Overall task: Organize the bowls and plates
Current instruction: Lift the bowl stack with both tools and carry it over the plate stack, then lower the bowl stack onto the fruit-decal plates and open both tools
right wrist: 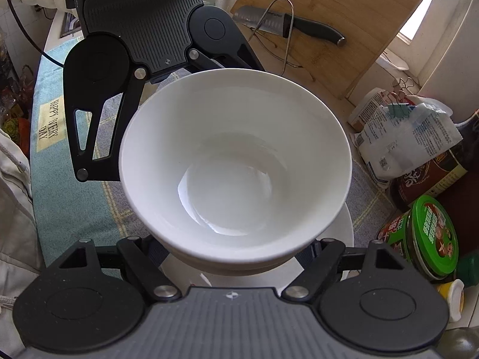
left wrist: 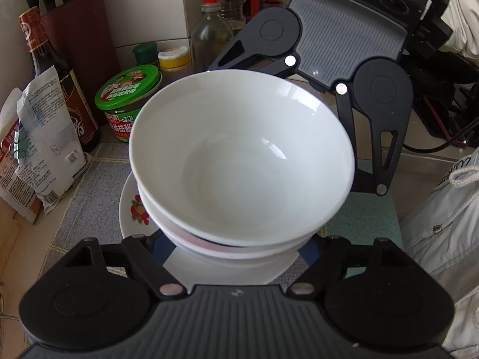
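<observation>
- A stack of white bowls (left wrist: 239, 161) sits on a fruit-patterned plate (left wrist: 134, 209), which rests on a grey checked cloth (left wrist: 89, 185) on the bench (left wrist: 12, 233).
- The left tongs (left wrist: 236, 248) reach in low from one side, fingers spread wide on either side of the stack's base; the fingertips are hidden under the bowls, so I cannot tell whether they grip anything.
- The right tongs (right wrist: 236, 251) face them from the opposite side, likewise spread around the base of the stack, fingertips hidden; grip cannot be told.
- Each pair of tongs shows in the other's view, beyond the top bowl's far rim.
- A green-lidded jar (left wrist: 128, 95), a dark sauce bottle (left wrist: 60, 83) and clipped paper bags (left wrist: 45, 137) stand beside the plate.
- A knife (right wrist: 299, 24) lies on a wooden cutting board (right wrist: 344, 30) leaning at the back.
</observation>
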Motion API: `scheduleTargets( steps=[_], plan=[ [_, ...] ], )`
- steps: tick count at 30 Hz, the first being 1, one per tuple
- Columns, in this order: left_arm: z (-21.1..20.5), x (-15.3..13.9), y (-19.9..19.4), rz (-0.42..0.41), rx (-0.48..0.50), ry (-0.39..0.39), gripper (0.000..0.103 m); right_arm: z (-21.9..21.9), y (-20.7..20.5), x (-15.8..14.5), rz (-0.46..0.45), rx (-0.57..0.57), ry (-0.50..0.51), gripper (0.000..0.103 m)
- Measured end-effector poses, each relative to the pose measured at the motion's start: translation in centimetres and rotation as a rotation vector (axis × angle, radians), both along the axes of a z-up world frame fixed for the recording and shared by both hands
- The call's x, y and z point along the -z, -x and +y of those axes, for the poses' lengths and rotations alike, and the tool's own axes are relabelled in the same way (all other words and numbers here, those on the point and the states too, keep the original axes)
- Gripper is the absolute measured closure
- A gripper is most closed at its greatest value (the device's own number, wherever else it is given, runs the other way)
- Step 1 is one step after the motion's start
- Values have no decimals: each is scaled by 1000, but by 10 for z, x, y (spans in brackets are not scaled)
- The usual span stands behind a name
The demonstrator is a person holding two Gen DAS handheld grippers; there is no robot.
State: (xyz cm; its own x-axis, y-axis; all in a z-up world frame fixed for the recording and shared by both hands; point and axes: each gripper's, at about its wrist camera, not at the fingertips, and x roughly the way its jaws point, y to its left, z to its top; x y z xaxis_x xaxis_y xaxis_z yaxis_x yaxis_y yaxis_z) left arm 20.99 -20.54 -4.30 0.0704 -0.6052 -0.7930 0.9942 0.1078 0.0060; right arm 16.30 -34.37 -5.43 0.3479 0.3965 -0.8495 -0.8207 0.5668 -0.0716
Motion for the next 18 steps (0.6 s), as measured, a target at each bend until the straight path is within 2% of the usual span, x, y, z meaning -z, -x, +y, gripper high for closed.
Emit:
scheduleTargets(
  steps=[18],
  plan=[
    [-17,18,-25,45,-38,-10,21,-17,-17,18,25,7,1,18]
  ],
)
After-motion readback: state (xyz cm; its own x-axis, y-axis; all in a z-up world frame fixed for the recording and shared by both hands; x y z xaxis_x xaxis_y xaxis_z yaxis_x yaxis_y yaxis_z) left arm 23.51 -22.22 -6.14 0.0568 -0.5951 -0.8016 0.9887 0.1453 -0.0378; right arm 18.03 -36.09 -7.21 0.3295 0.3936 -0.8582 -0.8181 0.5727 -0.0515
